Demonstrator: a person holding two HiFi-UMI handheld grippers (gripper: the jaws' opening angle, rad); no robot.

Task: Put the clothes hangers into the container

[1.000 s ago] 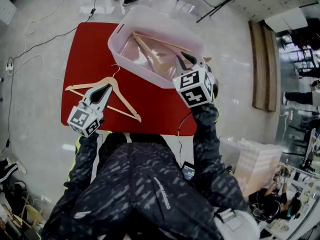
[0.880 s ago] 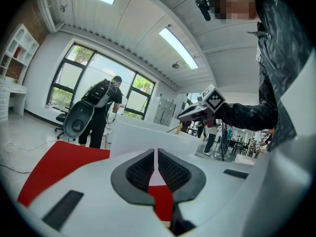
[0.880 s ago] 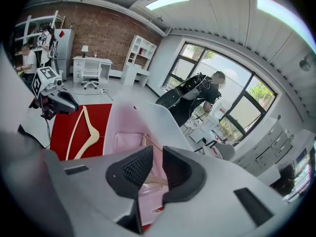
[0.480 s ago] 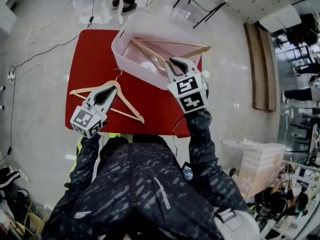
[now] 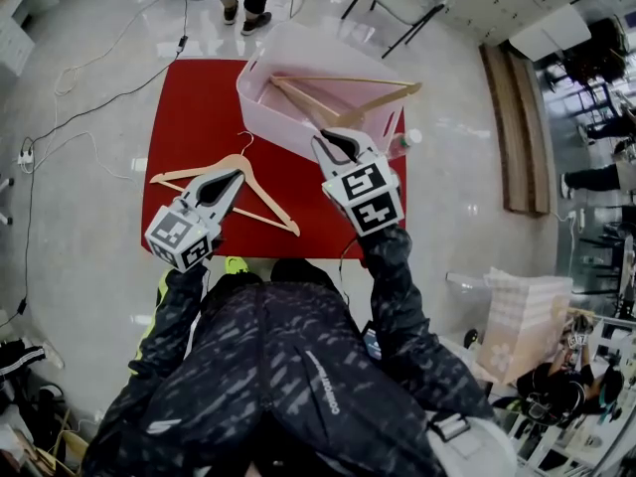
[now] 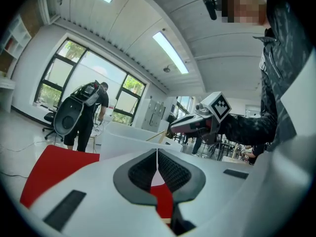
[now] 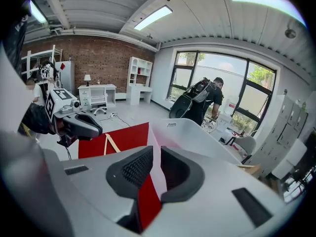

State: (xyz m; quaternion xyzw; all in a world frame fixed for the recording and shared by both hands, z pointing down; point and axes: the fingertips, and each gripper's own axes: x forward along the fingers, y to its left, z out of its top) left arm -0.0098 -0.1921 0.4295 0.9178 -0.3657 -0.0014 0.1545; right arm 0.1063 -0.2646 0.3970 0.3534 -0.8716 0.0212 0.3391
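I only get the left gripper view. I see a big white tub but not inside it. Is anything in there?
Observer: Yes, the head view shows light wooden clothes hangers inside the pale plastic container, one end poking over its rim.
Operator: Any hangers left outside?
Observer: One wooden hanger with a metal hook, over the red table, at the tip of your left gripper.
Operator: Is the other gripper open?
Observer: The right gripper view shows the right gripper with jaws slightly apart, nothing between them.
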